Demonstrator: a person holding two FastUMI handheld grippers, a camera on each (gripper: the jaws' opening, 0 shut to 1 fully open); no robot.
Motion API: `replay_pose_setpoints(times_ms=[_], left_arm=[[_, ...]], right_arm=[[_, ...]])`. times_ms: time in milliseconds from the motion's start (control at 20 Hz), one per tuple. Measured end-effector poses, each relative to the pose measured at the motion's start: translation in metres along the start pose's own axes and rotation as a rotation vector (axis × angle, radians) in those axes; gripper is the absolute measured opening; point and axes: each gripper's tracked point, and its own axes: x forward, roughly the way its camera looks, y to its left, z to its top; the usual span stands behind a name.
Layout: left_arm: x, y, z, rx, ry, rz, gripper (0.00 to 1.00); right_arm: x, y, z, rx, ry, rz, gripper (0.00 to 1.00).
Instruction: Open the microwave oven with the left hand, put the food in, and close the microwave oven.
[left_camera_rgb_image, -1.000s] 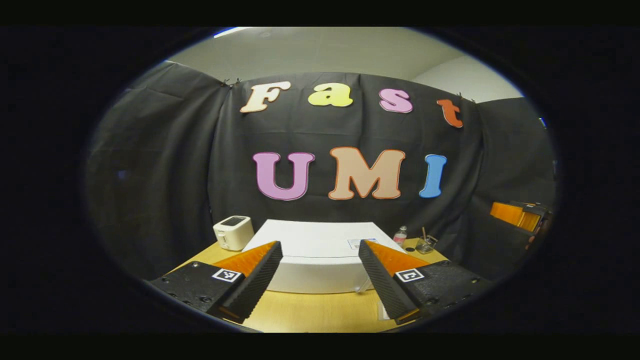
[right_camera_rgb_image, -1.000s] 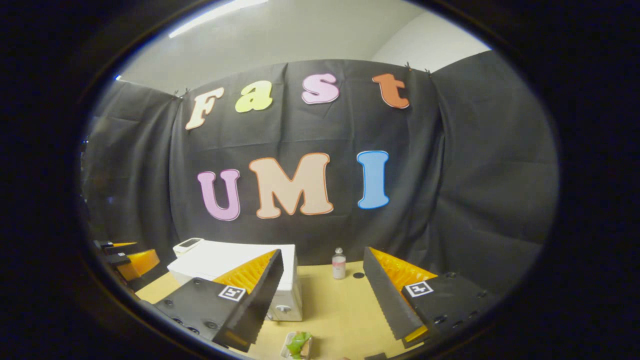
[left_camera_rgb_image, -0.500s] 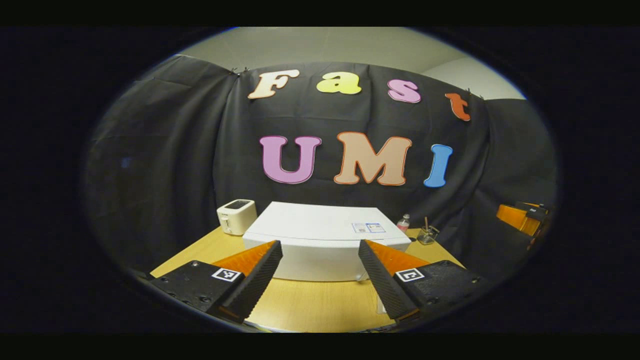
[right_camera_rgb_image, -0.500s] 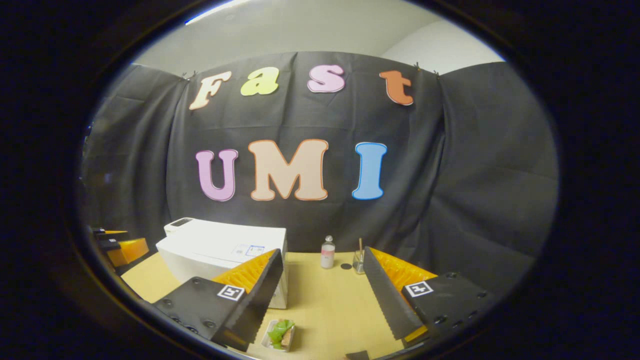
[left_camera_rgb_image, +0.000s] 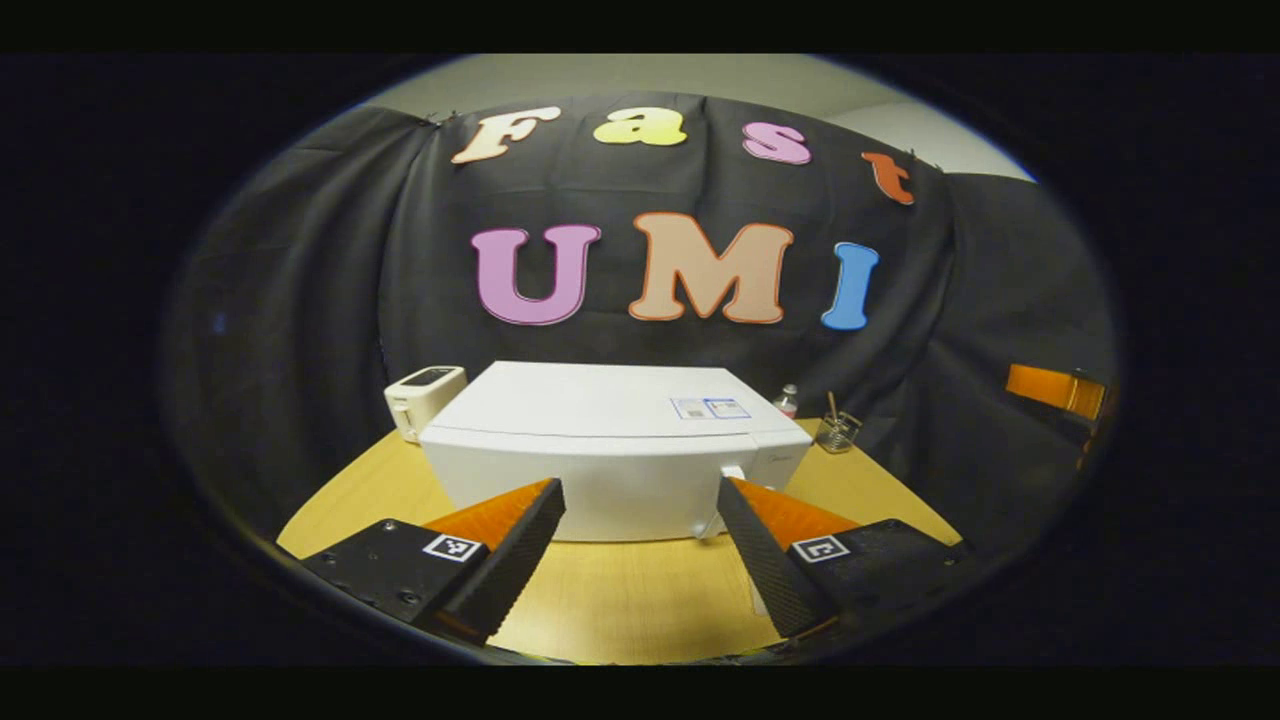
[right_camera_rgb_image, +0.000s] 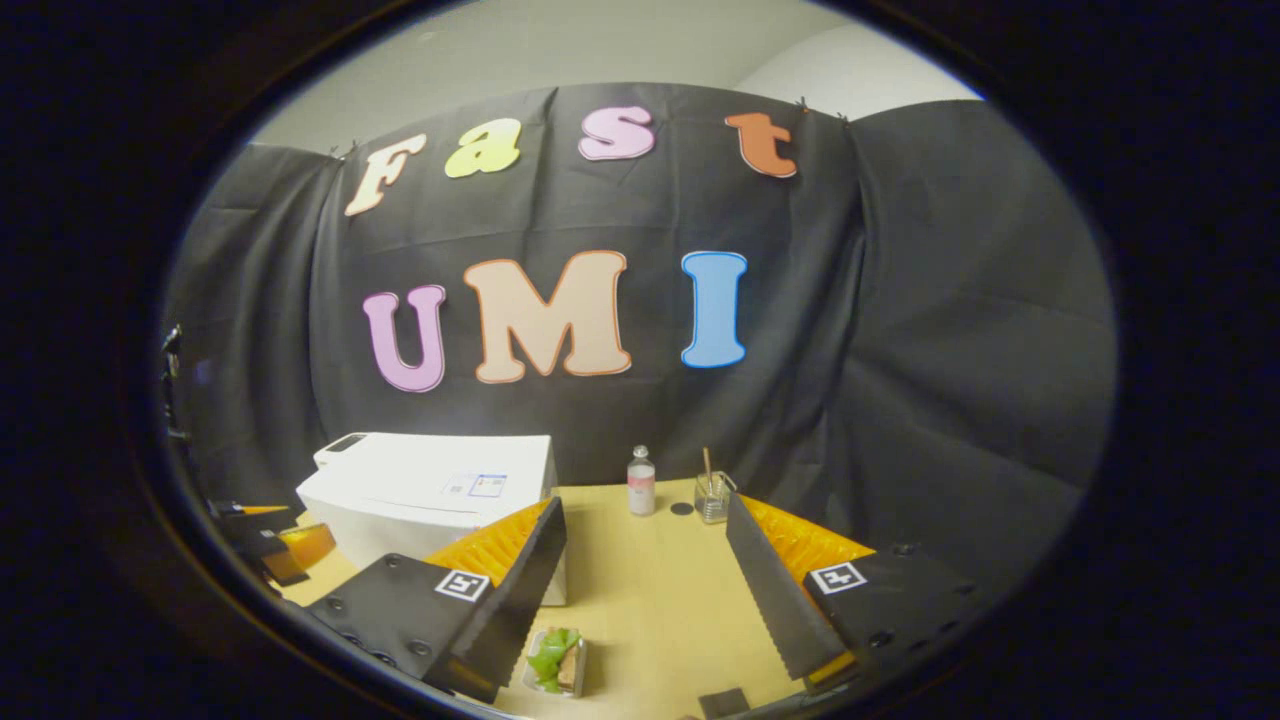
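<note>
White microwave (left_camera_rgb_image: 610, 455) seemingly beyond left gripper (left_camera_rgb_image: 640, 540)

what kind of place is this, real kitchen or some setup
Most likely a staged recording booth, not a real kitchen. Black cloth hangs as the backdrop behind a light wooden table. On it stand a white box-shaped microwave oven, a small white toaster and a small tray of food with green leaves.

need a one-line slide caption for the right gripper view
Open right gripper hovers over the wooden table, food tray below its left finger, closed white microwave oven ahead left.
</note>
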Motion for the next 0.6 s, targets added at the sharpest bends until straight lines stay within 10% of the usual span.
replay_pose_setpoints(times_ms=[600], left_arm=[[0.073,-0.052,-0.090,-0.034,0.246,-0.111,0.96]], right_arm=[[0.010,-0.015,-0.042,-0.007,0.088,-0.056,0.93]])
